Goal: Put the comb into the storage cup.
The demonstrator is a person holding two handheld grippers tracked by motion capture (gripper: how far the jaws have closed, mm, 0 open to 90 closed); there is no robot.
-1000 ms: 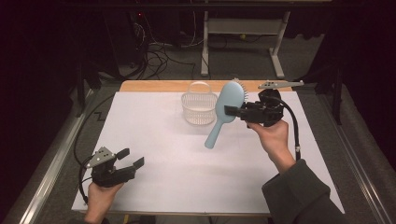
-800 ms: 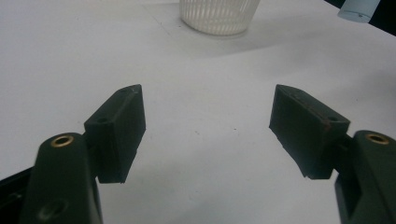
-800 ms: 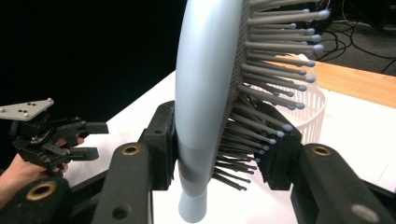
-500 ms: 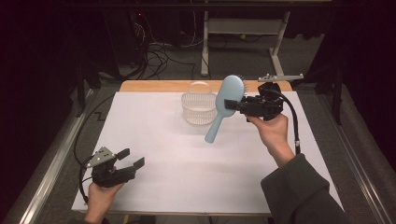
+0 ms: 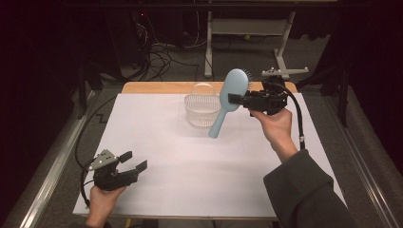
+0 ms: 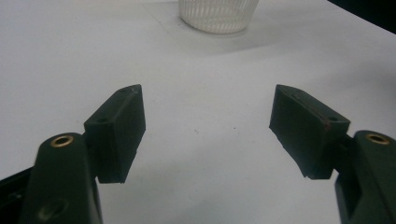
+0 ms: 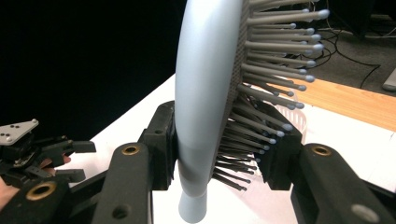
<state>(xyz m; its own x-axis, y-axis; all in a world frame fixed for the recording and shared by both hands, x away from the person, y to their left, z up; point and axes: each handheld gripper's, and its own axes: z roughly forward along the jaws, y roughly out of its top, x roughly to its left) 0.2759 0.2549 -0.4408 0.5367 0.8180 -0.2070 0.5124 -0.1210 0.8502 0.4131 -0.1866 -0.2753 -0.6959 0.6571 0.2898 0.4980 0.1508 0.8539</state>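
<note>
From the high view, my right gripper (image 5: 234, 99) pinches a light blue hairbrush (image 5: 230, 99) near the base of its head, holding it in the air over the far part of the desk (image 5: 190, 190). The brush is tilted, head up and away, handle slanting down toward me, just beside a clear ribbed basket (image 5: 202, 110) that stands on the white desk surface. My left gripper (image 5: 134, 161) sits low at the near left edge, well apart from the brush, its jaws spread with nothing between them.

In the left gripper view, my two pads (image 6: 119, 128) stand wide apart over bare white desk, with the basket (image 6: 218, 15) ahead at the top.

In the right gripper view, my jaws press on the hairbrush (image 7: 205, 93), one on its smooth back and one against the bristles (image 7: 271, 70). My left gripper (image 7: 70, 158) shows far off at lower left.
</note>
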